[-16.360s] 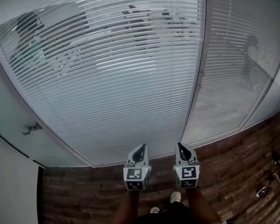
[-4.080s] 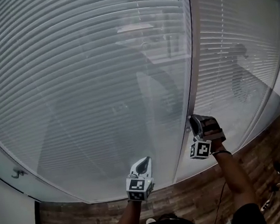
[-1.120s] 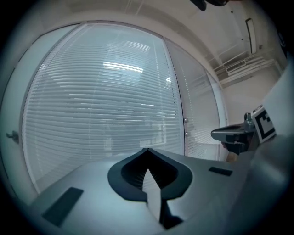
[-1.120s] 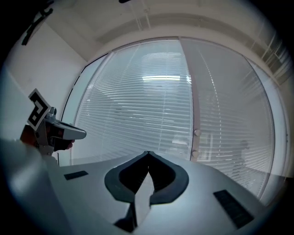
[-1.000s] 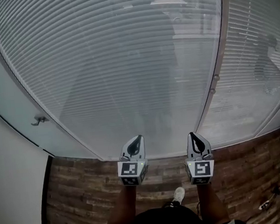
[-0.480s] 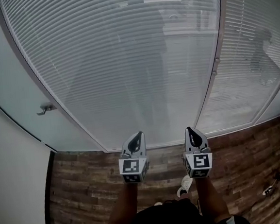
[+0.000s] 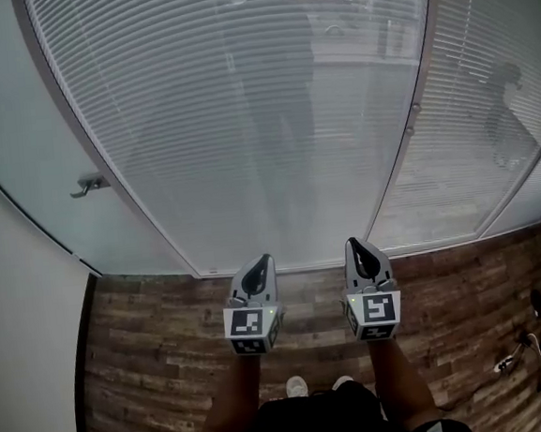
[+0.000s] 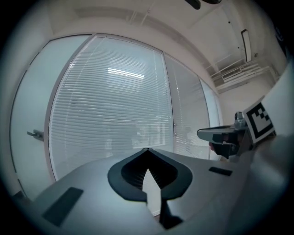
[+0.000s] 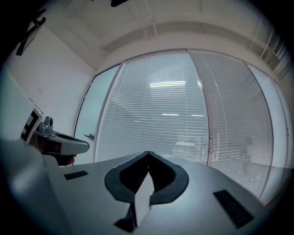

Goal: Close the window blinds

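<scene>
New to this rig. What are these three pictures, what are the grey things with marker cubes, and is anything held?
There is no robot here: a person holds a two-jaw tool in each hand. The head view comes from a camera on the person's head and shows the left gripper and right gripper, each with a marker cube that is part of it, over a wood floor. Ahead are the window blinds, with a door handle to their left. The other two views ride on the grippers and look along their jaws. Both pairs of jaws are together with nothing between them, so nothing is held.
</scene>
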### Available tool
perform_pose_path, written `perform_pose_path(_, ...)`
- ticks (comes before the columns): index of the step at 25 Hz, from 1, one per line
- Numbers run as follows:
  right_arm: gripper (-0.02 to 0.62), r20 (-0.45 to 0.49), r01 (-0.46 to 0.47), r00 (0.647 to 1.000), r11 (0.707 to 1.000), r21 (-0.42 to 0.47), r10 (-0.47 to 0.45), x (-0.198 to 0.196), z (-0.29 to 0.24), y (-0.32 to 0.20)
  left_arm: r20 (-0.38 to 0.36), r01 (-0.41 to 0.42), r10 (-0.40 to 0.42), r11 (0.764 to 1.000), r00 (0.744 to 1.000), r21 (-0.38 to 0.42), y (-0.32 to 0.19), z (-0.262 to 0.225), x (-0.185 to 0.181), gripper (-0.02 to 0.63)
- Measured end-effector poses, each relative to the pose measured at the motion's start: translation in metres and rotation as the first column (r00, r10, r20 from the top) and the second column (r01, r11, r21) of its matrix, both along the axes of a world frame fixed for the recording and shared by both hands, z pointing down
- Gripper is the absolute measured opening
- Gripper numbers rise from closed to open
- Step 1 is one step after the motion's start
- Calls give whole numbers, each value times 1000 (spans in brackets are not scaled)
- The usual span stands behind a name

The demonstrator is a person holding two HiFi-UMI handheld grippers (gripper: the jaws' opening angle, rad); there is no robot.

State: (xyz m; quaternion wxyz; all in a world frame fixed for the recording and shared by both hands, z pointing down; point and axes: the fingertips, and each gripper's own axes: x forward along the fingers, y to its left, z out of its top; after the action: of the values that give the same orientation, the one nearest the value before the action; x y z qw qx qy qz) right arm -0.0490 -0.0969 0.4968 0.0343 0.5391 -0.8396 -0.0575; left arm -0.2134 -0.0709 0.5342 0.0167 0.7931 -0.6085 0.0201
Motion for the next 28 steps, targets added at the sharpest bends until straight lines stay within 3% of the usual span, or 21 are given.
perform_pose_path(8,3,31,24,999,999,-39,-23,39,5,28,-55,51,-51,999,997,-6,27,-15,33,-5)
perform_pose_path(14,3,35,58,998,995,-77,-55,70,22,60,1,51,-51,998,999,-32,54,-5,79,-5)
perform_pose_path(18,3,19,86,996,992,-89,-85,77,35,82,-1,52,-52,998,999,-39,76,0,92,-5)
perform_pose_path(24,3,59,69,996,997,-25,-67,73,25,103,-17,38,-39,999,999,-28,93,-5,82,-5)
perform_pose_path(28,3,76,51,996,998,-30,-48,61,24,108,-34,35,-35,999,999,-9,95,-12,68,-5)
